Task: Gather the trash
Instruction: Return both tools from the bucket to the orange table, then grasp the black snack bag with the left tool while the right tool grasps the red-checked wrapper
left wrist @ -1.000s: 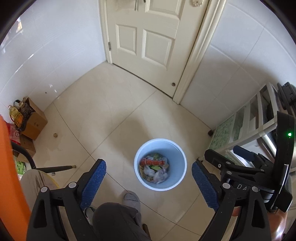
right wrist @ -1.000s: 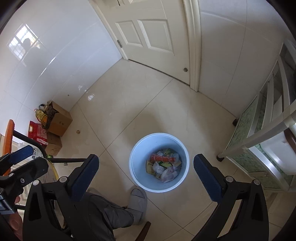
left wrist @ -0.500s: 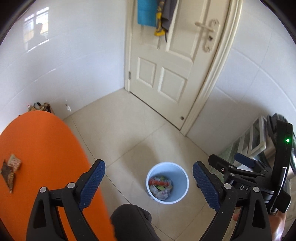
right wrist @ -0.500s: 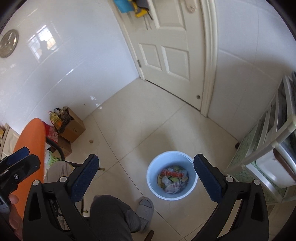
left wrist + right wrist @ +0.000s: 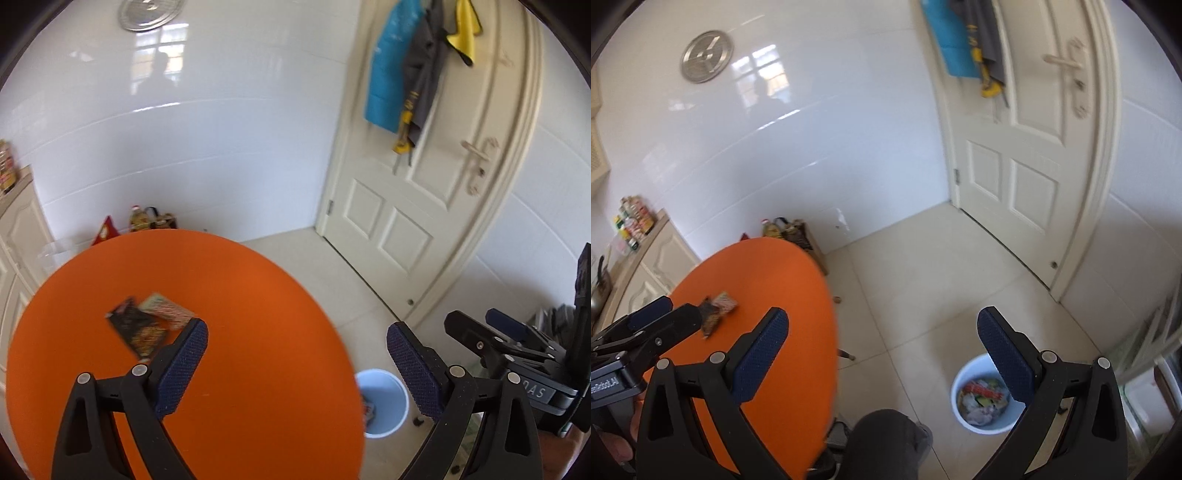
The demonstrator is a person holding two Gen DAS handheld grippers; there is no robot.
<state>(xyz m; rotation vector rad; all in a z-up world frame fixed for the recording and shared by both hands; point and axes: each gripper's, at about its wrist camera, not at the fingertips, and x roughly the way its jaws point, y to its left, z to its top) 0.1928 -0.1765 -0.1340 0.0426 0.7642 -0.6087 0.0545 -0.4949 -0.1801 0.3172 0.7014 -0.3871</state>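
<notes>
On the orange tabletop [image 5: 240, 295], toward its far left part in the left wrist view, lie two flat wrappers touching each other: a dark wrapper [image 5: 137, 329] and, just behind it, a pale wrapper [image 5: 167, 309]. Both are blurred, so their print cannot be read. They look like the trash left to collect, and they lie flat and loose, which suggests a pinch at an edge will be needed rather than a grab from above. The left gripper [image 5: 297, 356] hangs over the tabletop with its fingers spread wide and nothing between them, its left finger just beside the dark wrapper in the picture; this reads as an approach, not yet a grasp. The right gripper [image 5: 882, 345] is likewise spread wide and empty, held over the floor between the tabletop edge and the white bin [image 5: 984, 428]. That bin stands on the tiled floor just off the tabletop's right edge, already holding crumpled paper and a red packet, so a short carry sideways should be enough. A person's knee [image 5: 886, 439] shows beside the bin, below a white door [image 5: 1030, 155].
</notes>
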